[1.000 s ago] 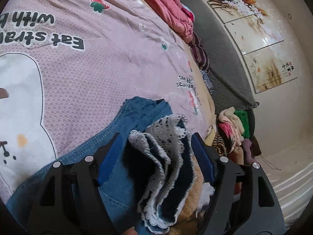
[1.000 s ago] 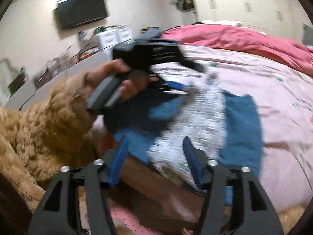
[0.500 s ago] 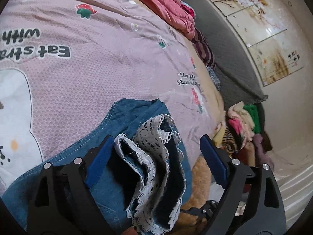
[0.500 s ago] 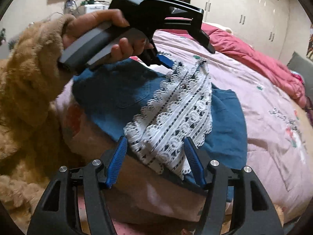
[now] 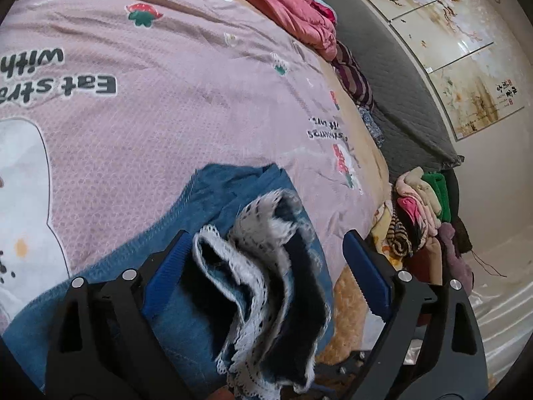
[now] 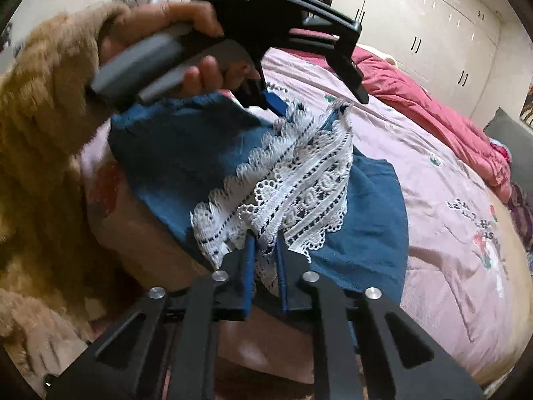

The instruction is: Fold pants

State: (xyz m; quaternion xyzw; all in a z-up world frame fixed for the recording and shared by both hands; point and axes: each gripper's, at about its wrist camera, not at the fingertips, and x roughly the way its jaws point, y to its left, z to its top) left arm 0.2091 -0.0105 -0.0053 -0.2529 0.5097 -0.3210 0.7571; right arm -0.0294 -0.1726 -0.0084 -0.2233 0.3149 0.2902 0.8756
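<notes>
Bed: pink printed bedspread (image 5: 173, 76), rumpled red quilt (image 6: 429, 106) at far side | Headboard: grey quilted (image 5: 396, 100) | Wall: three floral panels (image 5: 443, 43) | Cupboards: white wardrobe doors (image 6: 419, 26) | Floor side: heap of mixed clothes (image 5: 419, 213)

The right gripper (image 6: 265, 260) is pinching the lace hem (image 6: 289, 193) of the blue pants (image 6: 186, 153) at six o'clock; the left gripper (image 6: 286, 46) is hovering at eleven o'clock.

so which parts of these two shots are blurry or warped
Right wrist view: the hand on the left gripper is motion-smeared, while the lace trim is crisp. Left wrist view: the lace's upper edge is soft, and fisheye bends the wall pictures and bedspread.
</notes>
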